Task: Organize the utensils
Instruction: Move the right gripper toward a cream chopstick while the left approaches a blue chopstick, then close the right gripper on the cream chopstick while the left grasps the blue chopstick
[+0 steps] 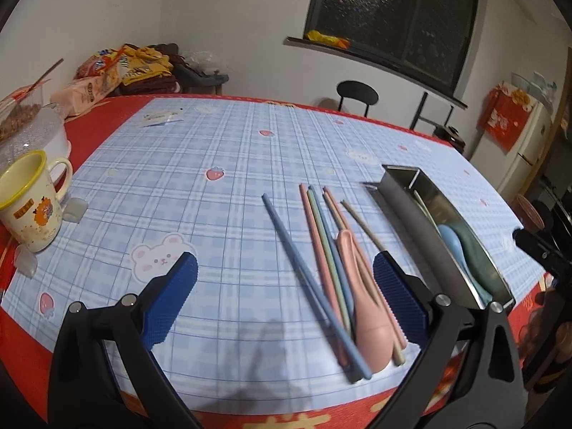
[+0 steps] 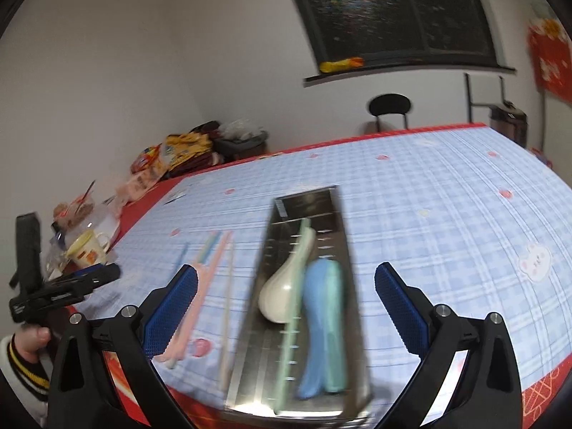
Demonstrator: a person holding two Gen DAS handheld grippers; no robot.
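Several pastel chopsticks [image 1: 321, 250] and a pink spoon [image 1: 368, 321] lie loose on the blue plaid tablecloth [image 1: 214, 196], just left of a long steel tray [image 1: 411, 228]. My left gripper [image 1: 286, 271] is open above them, nothing between its fingers. In the right wrist view the steel tray [image 2: 311, 207] holds a white spoon [image 2: 282, 293], a blue spoon [image 2: 318, 321], a teal spoon [image 2: 338, 321] and a green chopstick [image 2: 291, 339]. My right gripper [image 2: 286, 279] hangs open over the tray. The loose chopsticks [image 2: 214, 257] lie to the tray's left.
A yellow-rimmed mug [image 1: 28, 203] and a clear container with food [image 1: 25, 125] stand at the table's left edge. Snack bags [image 1: 118, 71] pile up at the far corner. A black chair [image 1: 357, 96] stands behind the table. A person's hand [image 2: 28, 343] holds the left gripper.
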